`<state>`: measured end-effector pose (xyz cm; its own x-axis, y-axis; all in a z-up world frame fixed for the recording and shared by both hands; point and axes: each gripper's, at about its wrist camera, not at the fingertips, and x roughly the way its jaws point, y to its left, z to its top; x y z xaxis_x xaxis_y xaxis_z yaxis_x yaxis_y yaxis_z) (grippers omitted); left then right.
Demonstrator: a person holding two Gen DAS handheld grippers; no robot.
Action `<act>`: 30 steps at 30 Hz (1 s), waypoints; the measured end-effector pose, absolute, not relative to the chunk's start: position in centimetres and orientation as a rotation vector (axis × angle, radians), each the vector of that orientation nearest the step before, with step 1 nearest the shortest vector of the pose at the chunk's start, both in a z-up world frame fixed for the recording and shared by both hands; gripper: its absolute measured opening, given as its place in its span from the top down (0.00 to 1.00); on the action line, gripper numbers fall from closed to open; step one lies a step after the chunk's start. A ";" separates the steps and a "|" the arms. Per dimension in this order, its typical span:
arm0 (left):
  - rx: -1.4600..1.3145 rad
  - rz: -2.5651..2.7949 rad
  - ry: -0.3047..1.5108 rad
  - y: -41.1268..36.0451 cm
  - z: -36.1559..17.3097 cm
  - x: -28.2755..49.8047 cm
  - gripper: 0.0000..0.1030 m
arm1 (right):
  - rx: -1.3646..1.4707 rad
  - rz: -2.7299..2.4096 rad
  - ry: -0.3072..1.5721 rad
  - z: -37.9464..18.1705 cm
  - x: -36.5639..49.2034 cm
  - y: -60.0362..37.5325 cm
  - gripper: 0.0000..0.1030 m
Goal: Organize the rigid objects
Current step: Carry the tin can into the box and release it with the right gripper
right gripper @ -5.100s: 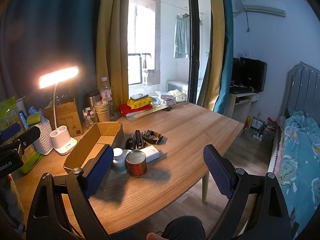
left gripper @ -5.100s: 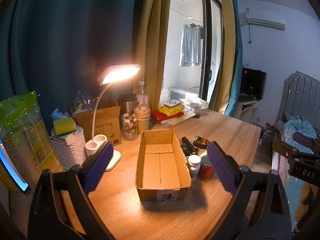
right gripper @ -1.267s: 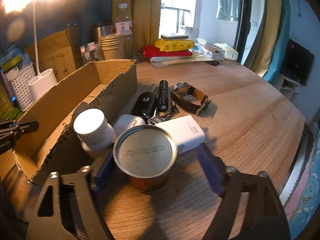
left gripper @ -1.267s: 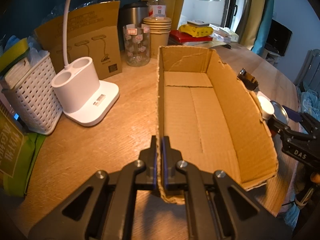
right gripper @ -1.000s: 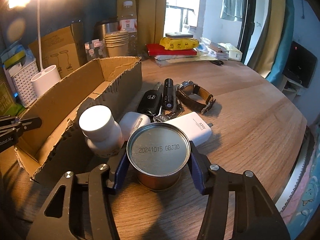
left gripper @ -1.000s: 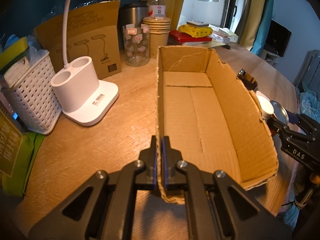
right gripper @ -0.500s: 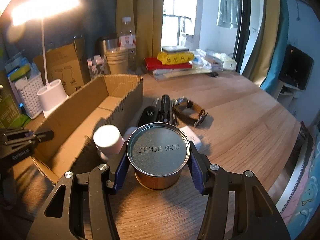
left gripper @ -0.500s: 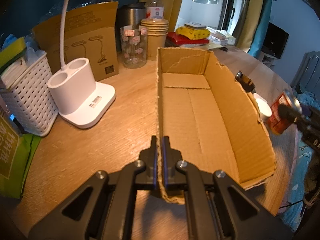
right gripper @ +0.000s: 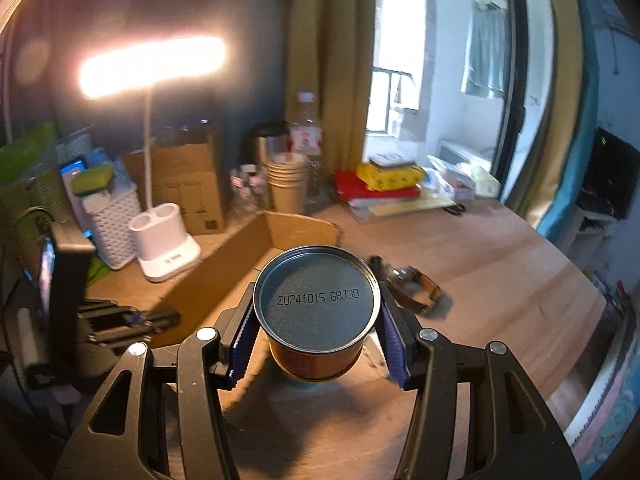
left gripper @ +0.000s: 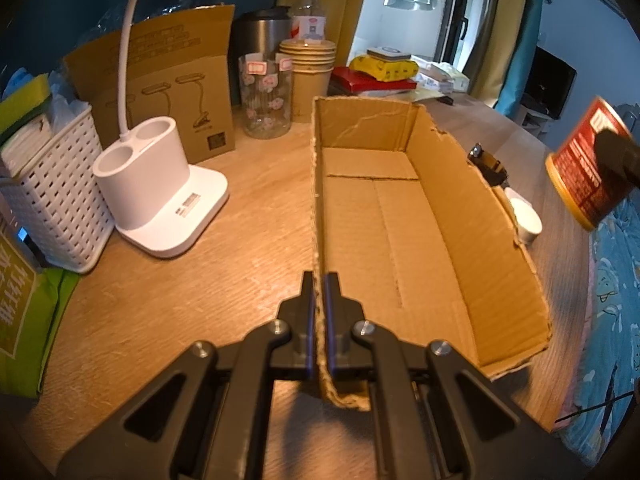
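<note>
At the bottom centre of the left wrist view, the left gripper [left gripper: 319,312] points steeply down at the table, its two blue-padded fingers pinched together on the near end of the left wall of the cardboard box [left gripper: 404,216], with the corrugated edge sandwiched between them. At the lower centre of the right wrist view, the right gripper [right gripper: 318,332] tilts downward less steeply and is held clear above the wooden table [right gripper: 500,280]; its jaws stand partly apart with the pads pressed on either side of a tin can [right gripper: 317,308], whose lid faces the camera and bears a stamped date code. In the left wrist view that same can appears at the right edge of the frame, red-labelled, tilted and off the table, beyond the box's right wall.

The box is open-topped, and the visible floor is bare cardboard. Just outside its right wall sit a white-capped bottle [left gripper: 526,222] and a wristwatch [left gripper: 488,166]. To the left of the frame stand a white lamp base [left gripper: 160,196] with two empty round wells and a white lattice basket [left gripper: 52,196] stuffed with packets. Behind the box stand a stack of paper cups [left gripper: 308,76] and a flowered glass jar [left gripper: 266,98].
</note>
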<state>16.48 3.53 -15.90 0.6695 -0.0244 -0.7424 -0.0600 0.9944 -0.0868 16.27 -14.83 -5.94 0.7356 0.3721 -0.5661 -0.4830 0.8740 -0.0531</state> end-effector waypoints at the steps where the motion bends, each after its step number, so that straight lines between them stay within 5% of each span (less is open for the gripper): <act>1: -0.110 0.019 0.837 3.6 -15.9 16.5 0.96 | -0.203 0.483 0.575 -5.9 16.2 -14.5 0.45; 30: -0.146 0.002 0.836 3.8 -16.1 16.5 0.96 | -0.216 0.641 0.724 -11.5 16.4 -8.8 0.45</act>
<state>16.55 3.81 -16.10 0.6708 -0.0554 -0.7395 -0.0598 0.9899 -0.1284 16.43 -8.79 -11.49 0.5694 0.4695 -0.6748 -0.6133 0.7892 0.0317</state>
